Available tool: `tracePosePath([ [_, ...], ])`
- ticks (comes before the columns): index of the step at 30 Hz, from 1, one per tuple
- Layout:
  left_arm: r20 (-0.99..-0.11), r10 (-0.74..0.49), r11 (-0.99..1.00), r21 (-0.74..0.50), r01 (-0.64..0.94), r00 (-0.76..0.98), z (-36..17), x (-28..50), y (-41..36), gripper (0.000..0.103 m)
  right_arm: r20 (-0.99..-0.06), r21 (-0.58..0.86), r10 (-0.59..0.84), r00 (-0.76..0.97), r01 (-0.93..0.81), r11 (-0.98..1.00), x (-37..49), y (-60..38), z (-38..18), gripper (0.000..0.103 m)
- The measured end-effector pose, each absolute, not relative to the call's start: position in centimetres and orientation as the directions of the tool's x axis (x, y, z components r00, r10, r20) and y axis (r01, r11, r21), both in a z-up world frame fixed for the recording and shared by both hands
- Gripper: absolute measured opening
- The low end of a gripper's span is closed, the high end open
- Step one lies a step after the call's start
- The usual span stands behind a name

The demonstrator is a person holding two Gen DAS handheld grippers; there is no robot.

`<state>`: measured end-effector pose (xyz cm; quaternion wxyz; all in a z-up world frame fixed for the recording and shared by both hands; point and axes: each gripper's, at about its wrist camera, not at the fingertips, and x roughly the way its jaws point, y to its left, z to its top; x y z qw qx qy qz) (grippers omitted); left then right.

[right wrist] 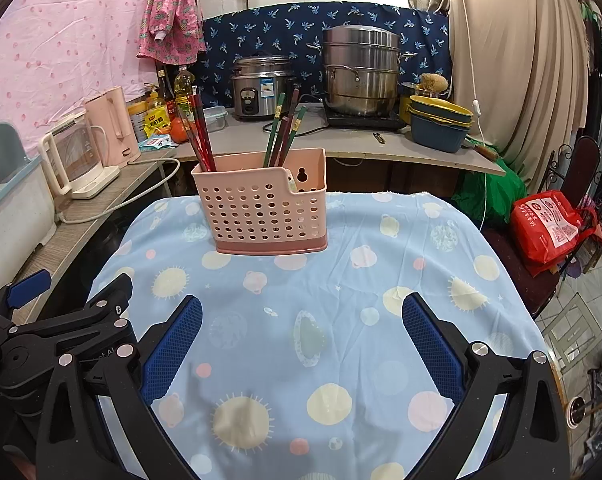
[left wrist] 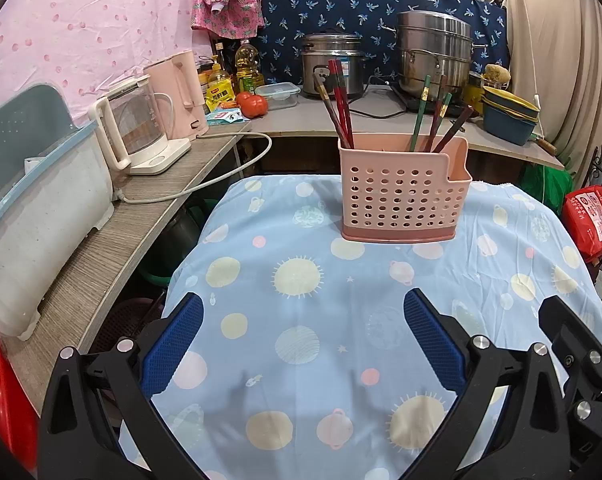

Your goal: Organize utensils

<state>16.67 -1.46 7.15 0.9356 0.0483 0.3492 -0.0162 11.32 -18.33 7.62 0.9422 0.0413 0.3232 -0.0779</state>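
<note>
Hovering low over the near desk [left wrist: 301, 344], the left claw [left wrist: 303, 316] and right claw [right wrist: 301, 316] gape wide, empty. Chopsticks [left wrist: 341, 100] already stand in the far pink holder [left wrist: 401, 196]; approach steadily, without tipping it.

Kitchen clutter behind a cloth-covered desk [left wrist: 301, 320]

A steel steamer pot [left wrist: 433, 54], rice cooker [left wrist: 333, 66], pink kettle [left wrist: 183, 96], tomato [left wrist: 251, 104] and red bag [right wrist: 549, 226] sit around it.
</note>
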Motion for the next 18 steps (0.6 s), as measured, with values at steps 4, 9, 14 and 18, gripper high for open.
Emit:
tracePosePath([
  [4, -0.655, 0.004, 0.995, 0.079, 0.064, 0.755, 7.2, 16.63, -1.42, 0.096, -0.615, 0.026, -0.12, 0.779, 0.173, 0.985, 11.33, -18.29, 7.64, 0.097],
  [9, -0.656, 0.005, 0.995, 0.079, 0.062, 0.755, 7.18, 16.62, -1.43, 0.096, -0.615, 0.025, -0.121, 0.779, 0.173, 0.985, 11.33, -18.29, 7.65, 0.097],
  [14, -0.656, 0.005, 0.995, 0.08, 0.062, 0.755, 7.23, 16.61, -1.39, 0.096, -0.614, 0.026, -0.121, 0.78, 0.173, 0.985, 11.31, -18.35, 7.65, 0.097],
  [18, -0.655, 0.007, 0.995, 0.081, 0.061, 0.756, 7.27, 16.57, -1.36, 0.096, -0.615, 0.026, -0.12, 0.779, 0.173, 0.985, 11.33, -18.3, 7.65, 0.097],
])
